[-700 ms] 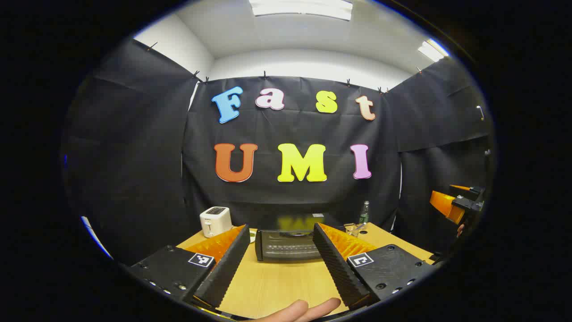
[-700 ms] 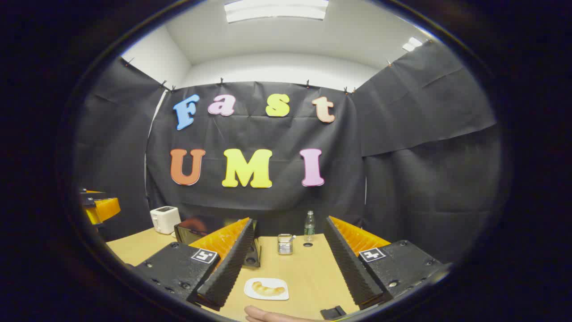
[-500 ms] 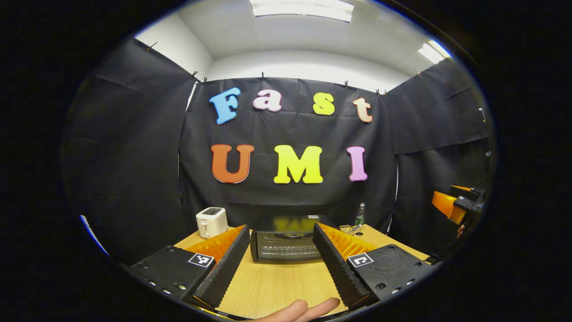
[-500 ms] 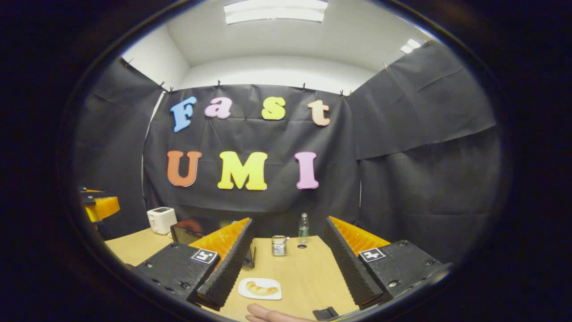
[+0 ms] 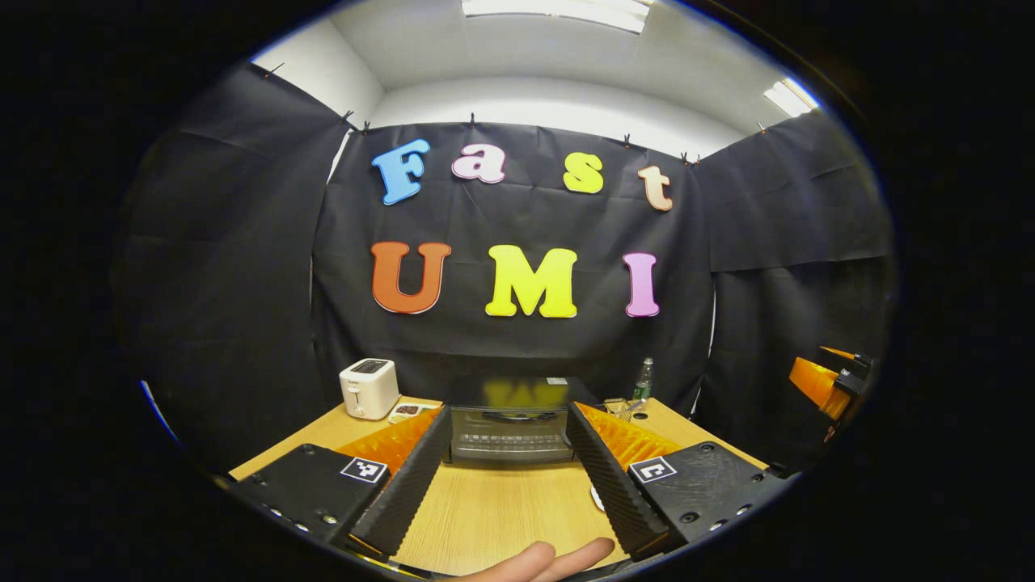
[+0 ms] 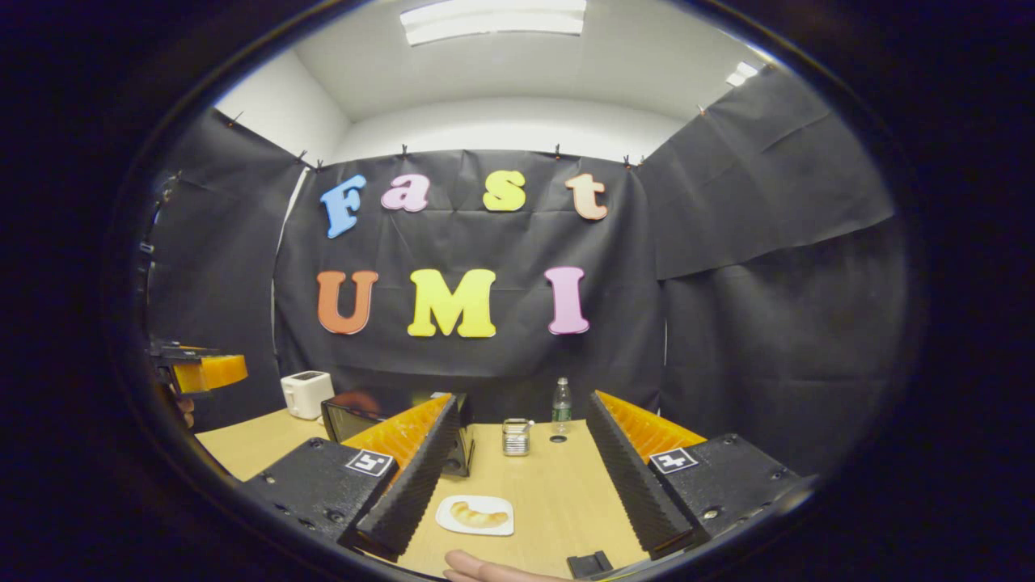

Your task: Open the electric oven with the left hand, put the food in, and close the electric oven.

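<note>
Left gripper held wide open above the wooden table, aimed at the closed oven straight ahead, right gripper also spread wide, pastry on a white plate in front of the oven, toaster left of the oven

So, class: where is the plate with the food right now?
In the right gripper view the plate lies on the table between that tool's open fingers, nearer the left one, in front of the oven and the jar.

Each gripper has black ridged fingers backed in orange, on black screw-studded bases bearing small square black-and-white markers.
</note>
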`<state>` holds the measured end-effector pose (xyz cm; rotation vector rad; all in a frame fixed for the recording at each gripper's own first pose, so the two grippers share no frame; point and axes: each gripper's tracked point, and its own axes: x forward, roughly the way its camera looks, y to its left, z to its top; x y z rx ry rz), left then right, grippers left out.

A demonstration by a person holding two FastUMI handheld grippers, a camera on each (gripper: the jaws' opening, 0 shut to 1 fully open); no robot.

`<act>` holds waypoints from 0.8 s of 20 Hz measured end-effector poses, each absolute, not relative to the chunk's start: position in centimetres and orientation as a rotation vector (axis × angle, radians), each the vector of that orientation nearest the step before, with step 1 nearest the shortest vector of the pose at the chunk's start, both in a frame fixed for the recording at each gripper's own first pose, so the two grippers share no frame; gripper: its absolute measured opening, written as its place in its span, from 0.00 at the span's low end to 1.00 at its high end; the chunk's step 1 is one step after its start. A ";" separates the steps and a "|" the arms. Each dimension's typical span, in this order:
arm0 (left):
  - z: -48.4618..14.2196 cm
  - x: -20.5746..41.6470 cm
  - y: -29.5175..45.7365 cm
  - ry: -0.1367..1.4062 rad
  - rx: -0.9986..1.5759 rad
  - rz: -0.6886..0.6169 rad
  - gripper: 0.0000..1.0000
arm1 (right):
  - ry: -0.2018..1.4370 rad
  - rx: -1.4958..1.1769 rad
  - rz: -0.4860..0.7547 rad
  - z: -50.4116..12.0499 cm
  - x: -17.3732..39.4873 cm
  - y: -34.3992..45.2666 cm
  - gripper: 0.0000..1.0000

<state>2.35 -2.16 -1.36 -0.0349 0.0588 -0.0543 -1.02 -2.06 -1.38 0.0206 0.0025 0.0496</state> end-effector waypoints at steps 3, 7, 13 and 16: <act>-1.6 4.2 -2.8 0.064 -0.048 -0.100 0.93 | -0.023 0.053 0.062 -1.3 -1.0 -2.1 0.99; -2.5 8.3 -2.6 0.061 -0.038 -0.121 0.93 | -0.034 0.050 0.042 -1.8 -0.6 -3.5 0.99; -7.6 16.0 -1.7 0.171 -0.004 -0.113 0.93 | -0.058 0.069 0.056 -2.8 -0.4 -4.7 0.99; -10.1 19.2 -2.6 0.235 -0.034 -0.139 0.93 | -0.051 0.094 0.090 -4.3 0.4 -5.5 0.99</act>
